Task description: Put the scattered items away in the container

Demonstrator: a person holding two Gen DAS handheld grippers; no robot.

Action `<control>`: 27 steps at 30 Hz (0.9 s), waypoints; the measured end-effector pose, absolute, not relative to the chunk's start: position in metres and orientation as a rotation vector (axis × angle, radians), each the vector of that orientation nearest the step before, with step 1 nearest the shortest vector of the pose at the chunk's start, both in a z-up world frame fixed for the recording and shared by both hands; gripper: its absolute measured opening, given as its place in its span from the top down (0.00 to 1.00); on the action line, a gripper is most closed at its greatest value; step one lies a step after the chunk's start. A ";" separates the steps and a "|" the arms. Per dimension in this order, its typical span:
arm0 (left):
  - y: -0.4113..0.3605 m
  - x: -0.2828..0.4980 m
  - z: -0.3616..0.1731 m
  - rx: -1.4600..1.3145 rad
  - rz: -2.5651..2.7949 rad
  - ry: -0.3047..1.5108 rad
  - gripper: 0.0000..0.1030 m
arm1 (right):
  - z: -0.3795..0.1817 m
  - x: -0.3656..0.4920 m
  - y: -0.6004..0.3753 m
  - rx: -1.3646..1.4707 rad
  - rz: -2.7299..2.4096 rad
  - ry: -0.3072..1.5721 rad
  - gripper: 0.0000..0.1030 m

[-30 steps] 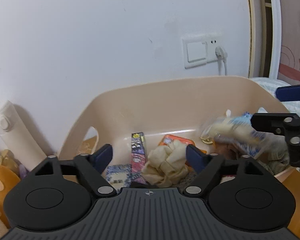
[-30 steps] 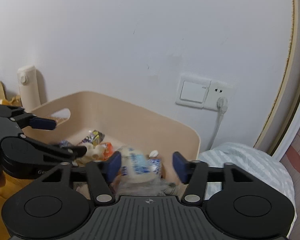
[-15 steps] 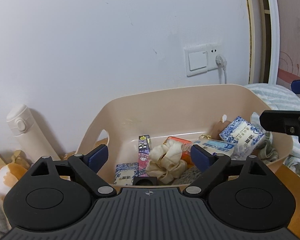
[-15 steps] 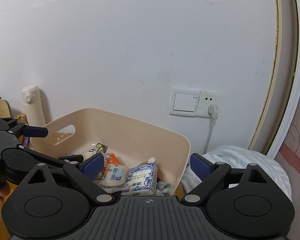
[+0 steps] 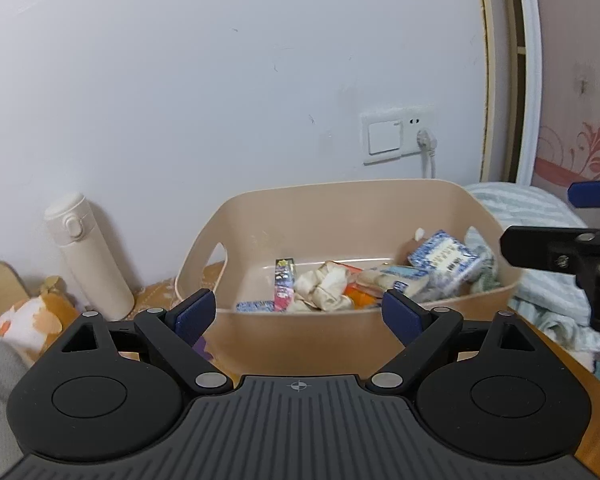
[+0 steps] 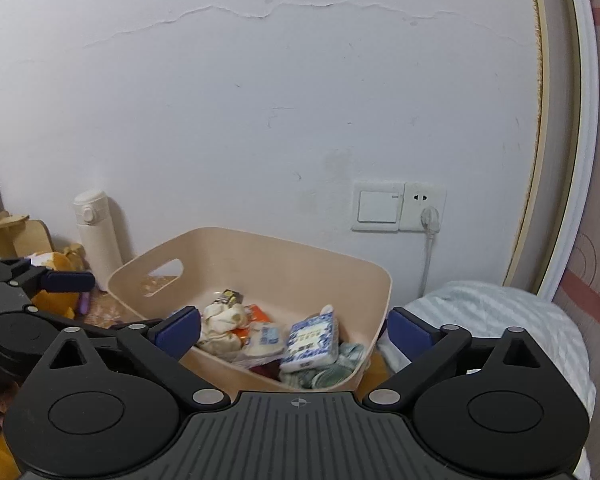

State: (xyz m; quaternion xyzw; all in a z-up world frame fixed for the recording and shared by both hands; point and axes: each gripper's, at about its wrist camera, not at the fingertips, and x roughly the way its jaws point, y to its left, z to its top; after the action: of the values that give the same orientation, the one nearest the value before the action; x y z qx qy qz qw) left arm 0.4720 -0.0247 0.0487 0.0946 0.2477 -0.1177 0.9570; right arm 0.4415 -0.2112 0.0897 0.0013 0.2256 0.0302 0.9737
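Both black two-finger grippers, left (image 5: 298, 314) and right (image 6: 294, 330), hang spread and empty before the beige plastic tub (image 5: 292, 212) at frame centre, whose leaning blue-and-white tissue pack (image 6: 312, 340) might topple if bumped.

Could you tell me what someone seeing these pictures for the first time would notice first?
The beige tub against the white wall draws the eye, with a blue-and-white tissue pack and a crumpled cream cloth inside. To its left stands a cream flask. In front, both left tongs and right tongs hang open and empty.
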 end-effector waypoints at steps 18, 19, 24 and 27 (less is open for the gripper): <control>-0.017 0.375 0.077 0.148 -0.144 0.410 0.11 | 0.098 0.365 -0.208 0.062 0.056 0.414 0.00; -0.016 0.370 0.077 0.146 -0.141 0.408 0.11 | 0.098 0.359 -0.209 0.065 0.055 0.409 0.00; -0.012 0.338 0.078 0.167 -0.090 0.354 0.11 | 0.102 0.335 -0.209 0.078 0.045 0.384 0.00; -0.006 0.316 0.078 0.151 -0.077 0.337 0.11 | 0.100 0.319 -0.208 0.094 0.049 0.379 0.00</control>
State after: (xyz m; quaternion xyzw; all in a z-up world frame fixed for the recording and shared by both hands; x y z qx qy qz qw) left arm 0.3159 -0.0063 0.0781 0.0749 0.1675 -0.0381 0.9823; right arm 0.3187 -0.2078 0.1002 0.0466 0.1881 0.0244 0.9807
